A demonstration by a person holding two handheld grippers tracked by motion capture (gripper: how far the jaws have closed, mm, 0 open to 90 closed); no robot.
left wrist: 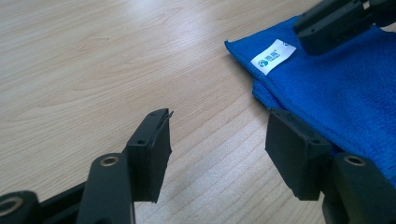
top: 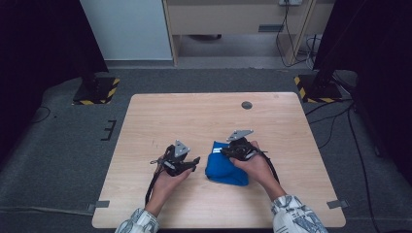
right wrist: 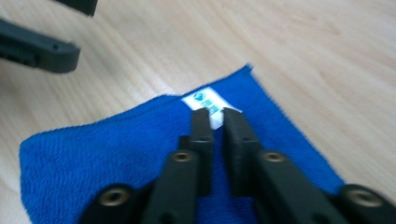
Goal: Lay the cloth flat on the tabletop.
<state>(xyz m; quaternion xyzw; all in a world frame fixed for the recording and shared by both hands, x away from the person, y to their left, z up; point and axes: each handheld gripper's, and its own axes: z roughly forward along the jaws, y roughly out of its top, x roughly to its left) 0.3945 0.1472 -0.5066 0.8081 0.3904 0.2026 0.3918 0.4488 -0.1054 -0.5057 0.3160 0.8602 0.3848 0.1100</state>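
Starting at your left, your left gripper (top: 193, 162) sits low on the wooden table (top: 160, 116) with its jaws spread and nothing between them; in the left gripper view the bare wood shows in the gap and one black pad (left wrist: 292, 148) stands just at the near edge of the blue cloth (top: 224, 166), whether touching or not you cannot tell from here. The cloth lies folded on the table between your two hands, toward the near side. Judge it as light, soft and limp terry: it will sag and unfold if you lift it from one point, and a pinch in the flat middle will likely only bunch the top layer, so take it at a corner or a hemmed edge, where the layers can be caught together. Your right gripper (top: 227, 150) rests over the cloth's far left part with its jaws drawn nearly together, a slim gap left, right above the white label (right wrist: 208, 103); whether they nip any fabric cannot be told. The high view gives you the whole folded shape and both hands; the gripper views give you the label, the stitched hem and the terry texture.
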